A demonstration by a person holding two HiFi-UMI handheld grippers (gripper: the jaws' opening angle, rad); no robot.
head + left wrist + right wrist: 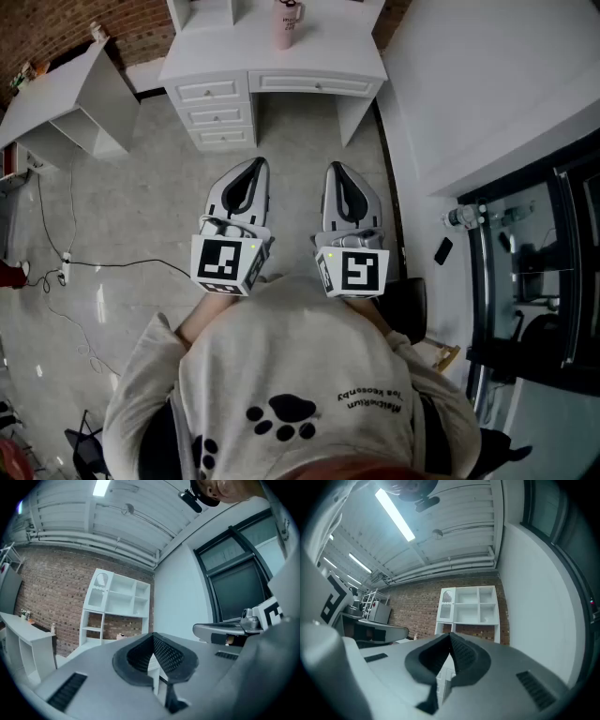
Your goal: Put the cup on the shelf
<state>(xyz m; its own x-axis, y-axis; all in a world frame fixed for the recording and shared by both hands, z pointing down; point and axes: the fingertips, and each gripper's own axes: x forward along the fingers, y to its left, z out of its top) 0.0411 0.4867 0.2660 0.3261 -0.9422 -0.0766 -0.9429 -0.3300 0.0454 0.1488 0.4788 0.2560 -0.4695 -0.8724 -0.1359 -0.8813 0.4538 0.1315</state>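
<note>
both grippers were shut and empty. the left gripper [254, 167] and the right gripper [337, 171] were held side by side in front of the person's grey paw-print sweatshirt [291, 375], pointing roughly level toward the furniture ahead. each gripper's own view showed its black ribbed pads meeting at the tip with nothing between them. the tall pale pink cup with a side handle [288, 23] stood upright on top of the white desk with drawers [319, 66], well apart from both tools and roughly on the line between them. the white open cubby shelf [472, 604] rose at the back of that desk against a red brick wall [417, 611].

the step in hand looked like the approach, with nothing of the task done yet. to do it well, the person would probably need to close the gap to the desk first. one pair of jaws should then be spread wide before reaching the cup, since shut tips could knock over so tall and narrow a thing. a grip across the body, clear of the handle, would likely hold steadiest. whether the cup held liquid could not be told, so carrying it upright seemed wise. a low, open compartment looked the easiest target.
</note>
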